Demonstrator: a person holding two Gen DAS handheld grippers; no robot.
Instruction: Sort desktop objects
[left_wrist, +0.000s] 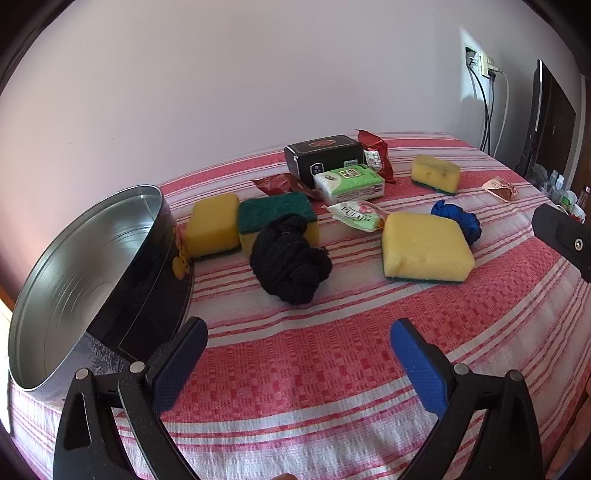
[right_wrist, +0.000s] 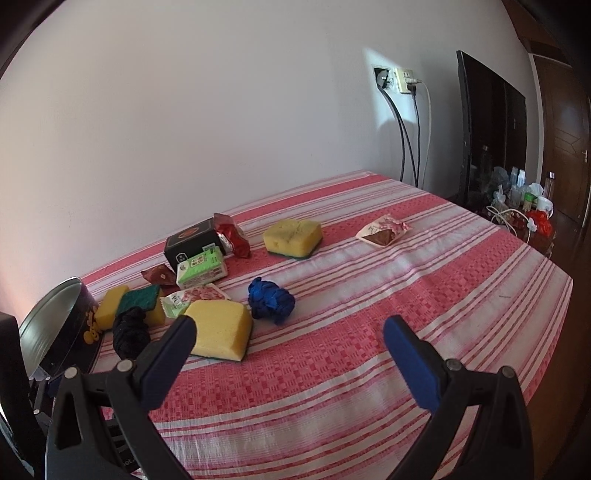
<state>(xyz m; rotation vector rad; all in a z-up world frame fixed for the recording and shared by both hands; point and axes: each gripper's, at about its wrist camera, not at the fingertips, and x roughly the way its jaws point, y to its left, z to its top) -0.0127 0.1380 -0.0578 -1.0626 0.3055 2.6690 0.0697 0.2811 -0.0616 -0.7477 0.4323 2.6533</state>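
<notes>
Several yellow sponges lie on the red striped cloth: a large one (left_wrist: 426, 246) (right_wrist: 219, 332), one far back (left_wrist: 436, 172) (right_wrist: 293, 236), and two by the tin, one green side up (left_wrist: 275, 218). A black yarn ball (left_wrist: 290, 258) (right_wrist: 130, 332) and a blue yarn ball (left_wrist: 458, 219) (right_wrist: 271, 300) sit among them. A black box (left_wrist: 323, 157) (right_wrist: 192, 242), a green tissue pack (left_wrist: 349, 182) (right_wrist: 201, 271) and snack packets (left_wrist: 356, 214) (right_wrist: 384, 230) lie behind. My left gripper (left_wrist: 298, 341) hangs open in front of the black yarn. My right gripper (right_wrist: 290, 339) is open, nothing between its fingers.
An empty round metal tin (left_wrist: 88, 280) (right_wrist: 51, 332) stands tilted at the table's left edge, close to my left gripper's left finger. A wall runs behind the table. At the right are a dark screen (right_wrist: 487, 125), cables and a cluttered side table (right_wrist: 524, 206).
</notes>
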